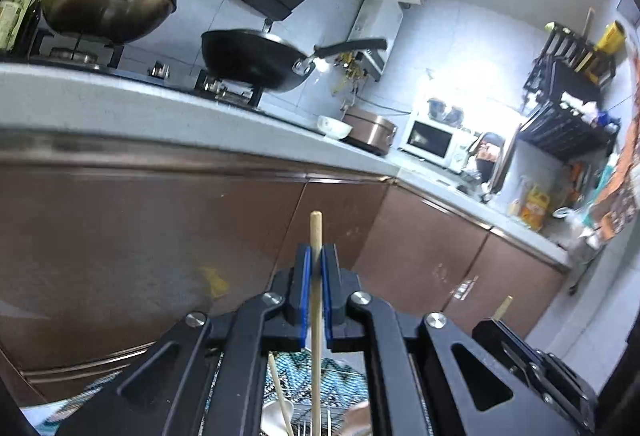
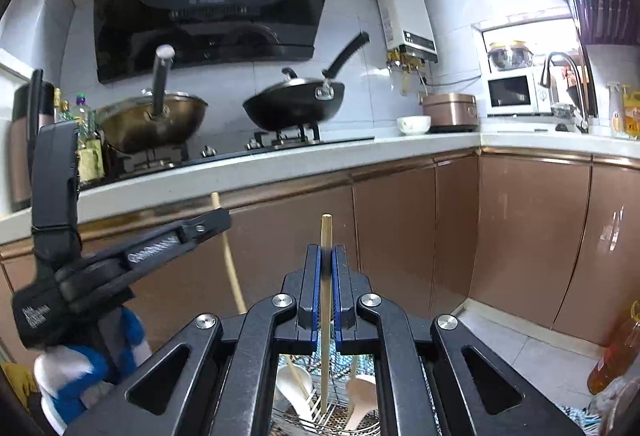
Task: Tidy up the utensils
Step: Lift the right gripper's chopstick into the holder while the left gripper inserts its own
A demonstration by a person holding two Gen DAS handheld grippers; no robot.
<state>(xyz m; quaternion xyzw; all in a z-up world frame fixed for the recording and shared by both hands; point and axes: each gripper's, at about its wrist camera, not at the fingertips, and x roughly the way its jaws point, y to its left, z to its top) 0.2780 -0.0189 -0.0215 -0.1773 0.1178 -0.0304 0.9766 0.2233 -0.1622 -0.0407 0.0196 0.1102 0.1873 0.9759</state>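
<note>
My left gripper (image 1: 316, 254) is shut on a wooden chopstick (image 1: 316, 232) that stands upright between the blue pads, its tip poking out above them. The right gripper (image 2: 327, 254) is likewise shut on a second upright chopstick (image 2: 326, 232). In the right wrist view the left gripper (image 2: 218, 220) shows at the left with its chopstick (image 2: 230, 264). The right gripper (image 1: 496, 322) sits at the lower right of the left wrist view. Beneath both lies a wire rack (image 2: 320, 421) with white spoons (image 2: 294, 384), a beige spoon (image 2: 360, 392) and another chopstick (image 1: 280, 396).
Ahead runs a grey counter (image 2: 280, 168) over brown cabinet doors (image 2: 528, 236). On the stove stand a brass wok (image 2: 156, 120) and a black wok (image 2: 294, 104). A bowl (image 2: 414, 124), rice cooker (image 2: 450, 110), microwave (image 2: 512, 92) and faucet (image 2: 568, 76) stand to the right. An oil bottle (image 2: 616, 352) stands low right.
</note>
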